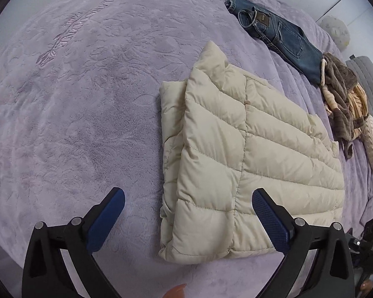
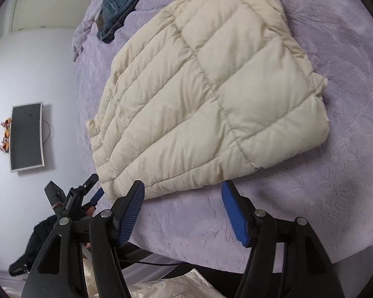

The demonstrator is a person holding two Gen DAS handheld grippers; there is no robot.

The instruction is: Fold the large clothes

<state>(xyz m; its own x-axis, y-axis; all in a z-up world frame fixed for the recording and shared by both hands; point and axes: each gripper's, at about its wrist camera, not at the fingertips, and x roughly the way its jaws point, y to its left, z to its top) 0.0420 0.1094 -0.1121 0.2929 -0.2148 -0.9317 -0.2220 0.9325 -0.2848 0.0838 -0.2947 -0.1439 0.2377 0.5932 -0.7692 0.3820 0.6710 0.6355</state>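
Observation:
A cream quilted puffer jacket (image 1: 238, 154) lies folded into a compact rectangle on the purple blanket (image 1: 74, 99); it also shows in the right wrist view (image 2: 206, 87). My left gripper (image 1: 187, 196) is open and empty, its fingers spread above the jacket's near edge. My right gripper (image 2: 184, 188) is open and empty, just short of the jacket's near hem. The left gripper (image 2: 97, 186) appears at the left of the right wrist view, beside the jacket's corner.
Folded blue jeans (image 1: 278, 32) lie at the far side of the bed, also in the right wrist view (image 2: 121, 2). A heap of brown and striped clothes (image 1: 343, 94) lies beside them. A grey headboard (image 1: 370, 84) and a wall TV (image 2: 26, 136) border the bed.

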